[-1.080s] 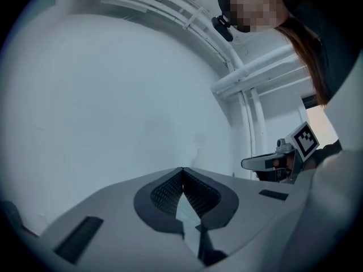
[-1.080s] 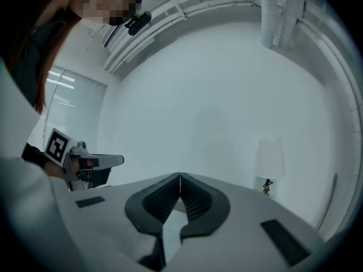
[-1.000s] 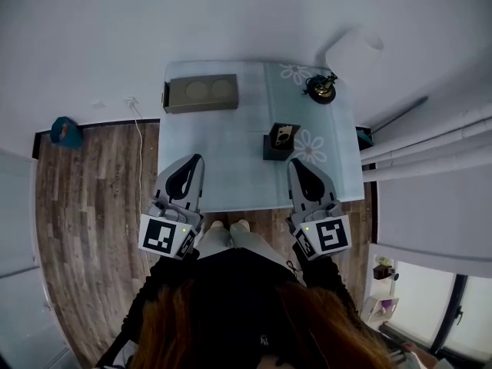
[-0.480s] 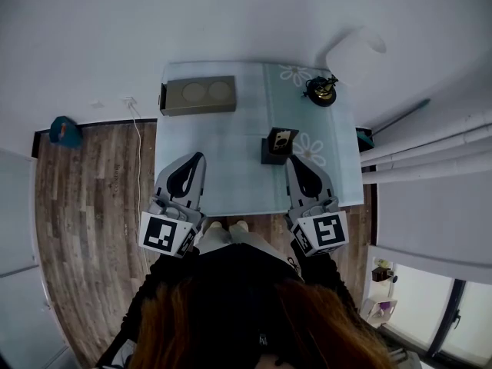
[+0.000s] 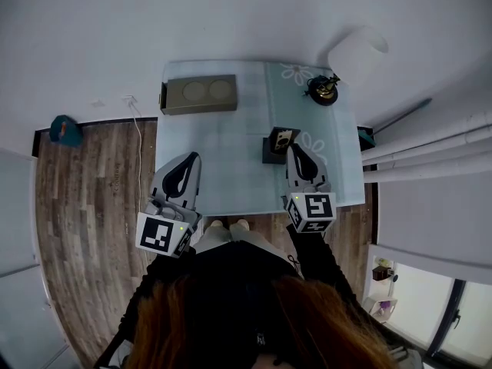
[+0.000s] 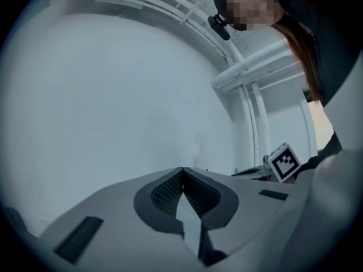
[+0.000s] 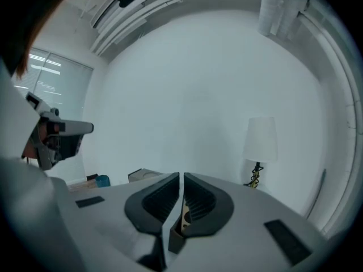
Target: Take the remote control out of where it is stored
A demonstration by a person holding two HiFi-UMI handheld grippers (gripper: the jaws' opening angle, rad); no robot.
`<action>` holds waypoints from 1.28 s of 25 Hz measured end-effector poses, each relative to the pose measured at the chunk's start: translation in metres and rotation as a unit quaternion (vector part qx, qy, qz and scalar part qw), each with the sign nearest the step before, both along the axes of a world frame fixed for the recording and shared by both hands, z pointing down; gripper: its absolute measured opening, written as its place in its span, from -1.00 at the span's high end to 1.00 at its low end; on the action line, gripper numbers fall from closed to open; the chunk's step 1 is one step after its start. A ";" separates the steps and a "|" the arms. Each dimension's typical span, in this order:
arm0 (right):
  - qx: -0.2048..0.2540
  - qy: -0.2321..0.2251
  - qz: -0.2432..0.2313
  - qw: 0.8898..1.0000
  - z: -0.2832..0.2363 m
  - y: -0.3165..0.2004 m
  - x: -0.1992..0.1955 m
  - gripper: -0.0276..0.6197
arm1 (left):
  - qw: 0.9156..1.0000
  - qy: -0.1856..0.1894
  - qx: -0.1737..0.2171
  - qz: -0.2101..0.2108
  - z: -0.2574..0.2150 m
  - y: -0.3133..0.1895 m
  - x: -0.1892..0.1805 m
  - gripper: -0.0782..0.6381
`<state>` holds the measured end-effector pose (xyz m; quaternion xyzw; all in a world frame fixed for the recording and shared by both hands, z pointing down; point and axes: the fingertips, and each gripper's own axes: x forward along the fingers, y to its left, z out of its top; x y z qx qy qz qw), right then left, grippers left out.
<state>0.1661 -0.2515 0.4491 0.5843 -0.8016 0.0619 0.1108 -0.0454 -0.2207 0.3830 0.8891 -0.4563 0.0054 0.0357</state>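
The grey left hand-held gripper [image 5: 191,158] and right hand-held gripper [image 5: 295,149], ribbed dark jaws pressed together, are empty above the pale blue cloth-covered bench [image 5: 231,179]. Just beyond the right one, the tan remote control [image 5: 284,137] stands upright in a dark square holder [image 5: 270,154].

Looking down on a pale blue table [image 5: 231,156] bearing an olive box [image 5: 198,94], a lamp base [image 5: 321,89] and a dark holder [image 5: 270,152], with right gripper [image 5: 293,147] just beside that holder and left gripper [image 5: 192,157] well apart.
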 end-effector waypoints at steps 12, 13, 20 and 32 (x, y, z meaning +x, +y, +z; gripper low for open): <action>-0.043 -0.012 0.032 0.998 0.062 -0.026 -0.005 0.31 | 1.000 -0.006 -0.005 -0.009 0.001 0.010 -0.016 0.78; -0.045 -0.013 0.037 0.998 0.065 -0.027 -0.005 0.29 | 1.000 -0.007 -0.004 -0.010 0.001 0.011 -0.017 0.78; -0.050 -0.011 0.064 0.997 0.082 -0.037 0.006 0.16 | 1.000 -0.013 -0.003 -0.017 0.003 0.016 -0.024 0.78; -0.070 -0.005 0.086 0.994 0.101 -0.054 0.011 0.09 | 1.000 -0.005 0.004 -0.028 0.000 0.020 -0.031 0.78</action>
